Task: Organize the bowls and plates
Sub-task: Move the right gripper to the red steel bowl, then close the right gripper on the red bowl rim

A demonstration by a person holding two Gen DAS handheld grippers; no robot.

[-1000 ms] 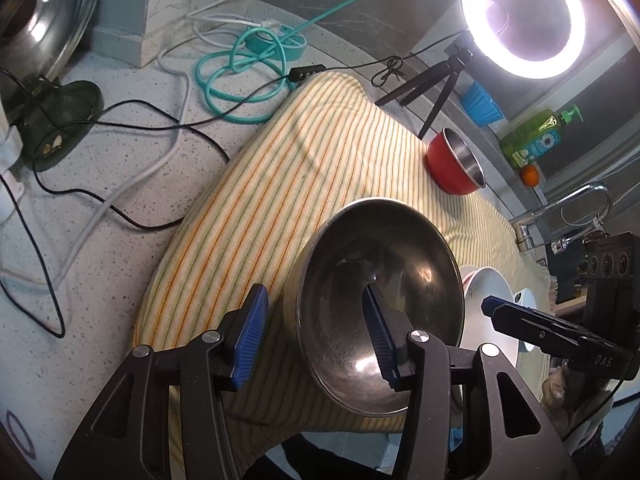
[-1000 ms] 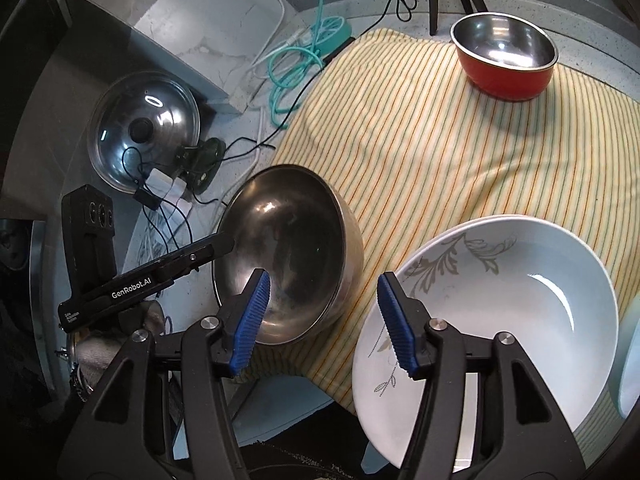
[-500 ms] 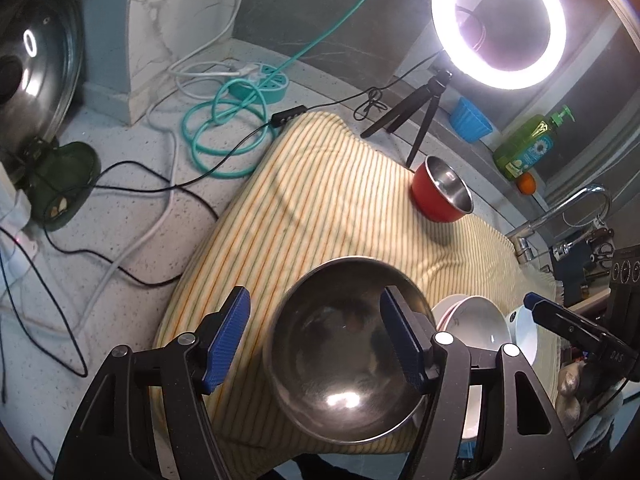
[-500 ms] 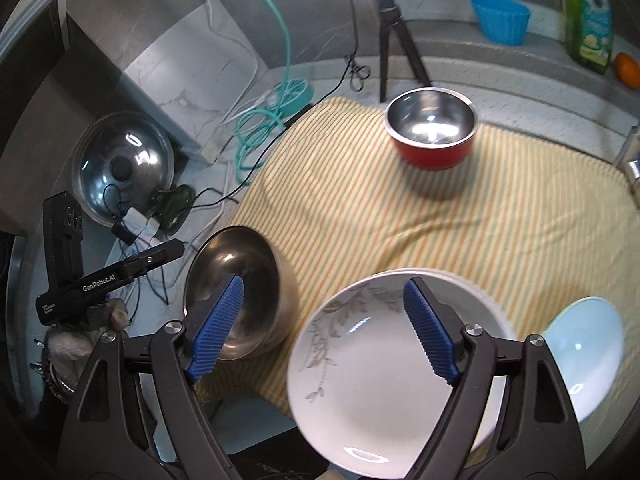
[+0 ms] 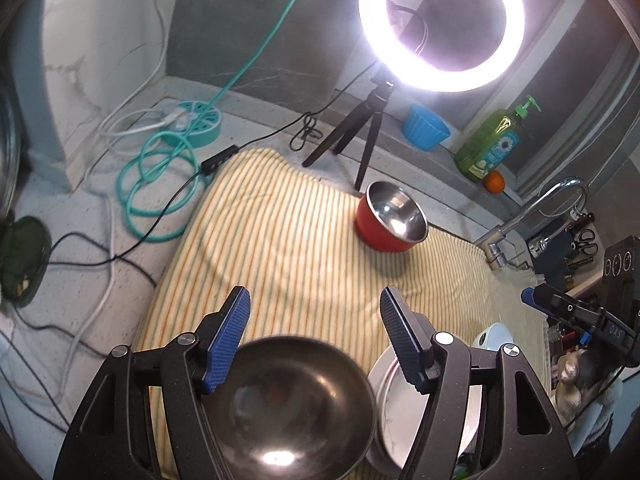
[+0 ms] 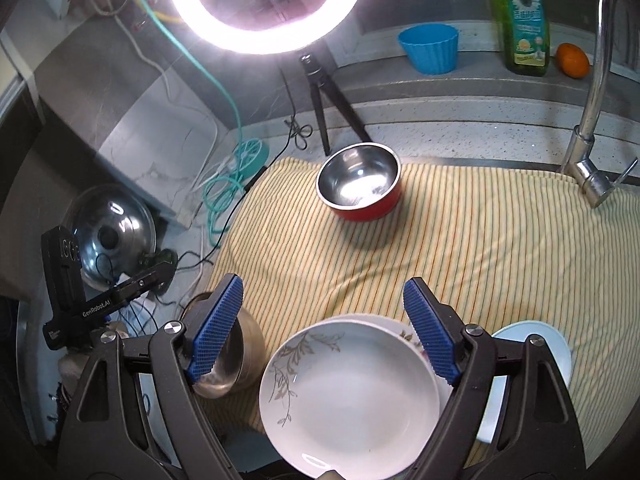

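Both tongs [image 5: 315,334] [image 6: 323,326] now spread wider, empty (earlier narrower), above steel bowl [image 5: 296,408], plate [image 6: 352,396].

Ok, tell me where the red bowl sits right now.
In both wrist views the red bowl stands upright at the far end of the striped cloth, just in front of the ring light's tripod, well apart from the steel bowl and plates near the grippers.

Left claw [image 5: 314,336] and right claw [image 6: 324,326] both gape empty, angled downward.
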